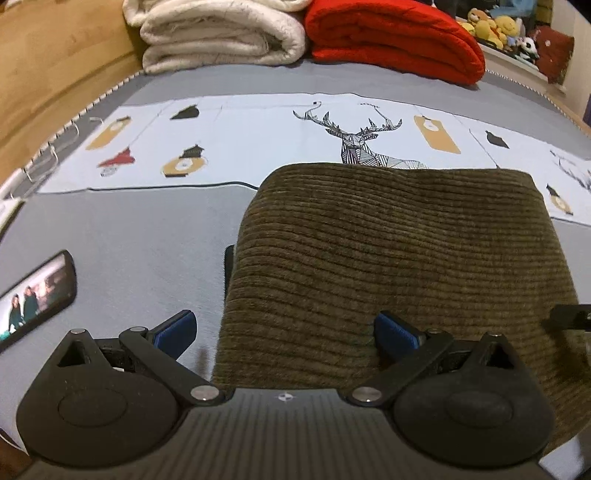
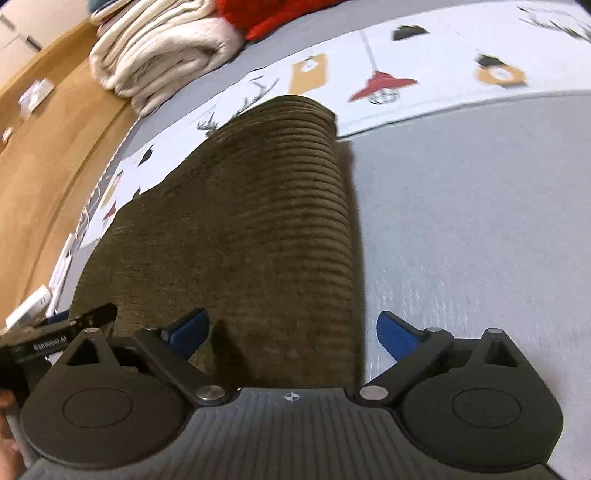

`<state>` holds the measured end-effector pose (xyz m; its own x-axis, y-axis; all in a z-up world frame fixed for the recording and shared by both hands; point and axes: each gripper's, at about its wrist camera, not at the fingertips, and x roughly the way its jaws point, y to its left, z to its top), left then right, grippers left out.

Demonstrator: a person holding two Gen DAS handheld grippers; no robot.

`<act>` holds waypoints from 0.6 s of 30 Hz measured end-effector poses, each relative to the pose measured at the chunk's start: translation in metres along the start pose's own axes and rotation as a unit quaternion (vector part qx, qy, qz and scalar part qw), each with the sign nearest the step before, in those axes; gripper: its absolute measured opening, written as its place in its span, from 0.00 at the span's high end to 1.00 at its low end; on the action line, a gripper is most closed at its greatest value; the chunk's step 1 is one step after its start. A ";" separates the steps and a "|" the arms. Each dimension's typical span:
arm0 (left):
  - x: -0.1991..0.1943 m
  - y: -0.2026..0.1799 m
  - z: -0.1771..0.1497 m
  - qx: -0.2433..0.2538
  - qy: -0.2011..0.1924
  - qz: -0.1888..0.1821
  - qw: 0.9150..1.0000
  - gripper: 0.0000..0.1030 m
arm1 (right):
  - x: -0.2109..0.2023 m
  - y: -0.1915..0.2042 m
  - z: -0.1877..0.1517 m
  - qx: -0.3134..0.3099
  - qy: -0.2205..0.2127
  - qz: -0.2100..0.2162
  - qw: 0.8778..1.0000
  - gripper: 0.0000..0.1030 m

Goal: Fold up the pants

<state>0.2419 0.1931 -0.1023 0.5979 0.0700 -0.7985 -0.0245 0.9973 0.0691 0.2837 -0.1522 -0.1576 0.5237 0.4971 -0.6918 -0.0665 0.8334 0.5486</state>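
Note:
The olive-brown corduroy pants lie folded into a compact block on the grey bed cover; they also show in the right wrist view. My left gripper is open and empty over the pants' near left edge, its left finger over the cover and its right finger over the cloth. My right gripper is open and empty over the pants' near right edge. The other gripper's tip shows at each view's side edge.
A phone with a lit screen lies on the cover at the left. A folded cream blanket and a red blanket are stacked at the far side. A wooden bed frame runs along the left. Soft toys sit far right.

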 end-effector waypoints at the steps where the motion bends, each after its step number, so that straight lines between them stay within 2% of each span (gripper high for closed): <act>1: 0.001 0.000 0.001 -0.004 0.002 -0.002 1.000 0.00 | 0.002 0.002 0.002 -0.005 0.001 0.007 1.000 0.06; 7: 0.008 -0.004 0.007 -0.020 0.011 -0.009 1.000 0.00 | 0.015 -0.003 0.004 0.006 -0.024 0.068 0.997 0.06; 18: 0.015 -0.010 0.013 -0.027 0.015 -0.009 0.999 0.00 | 0.016 0.001 0.004 -0.005 -0.026 0.061 0.998 0.07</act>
<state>0.2610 0.1844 -0.1073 0.5736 0.0522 -0.8175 -0.0581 0.9980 0.0230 0.2952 -0.1443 -0.1665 0.5545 0.5825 -0.5943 -0.1410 0.7696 0.6228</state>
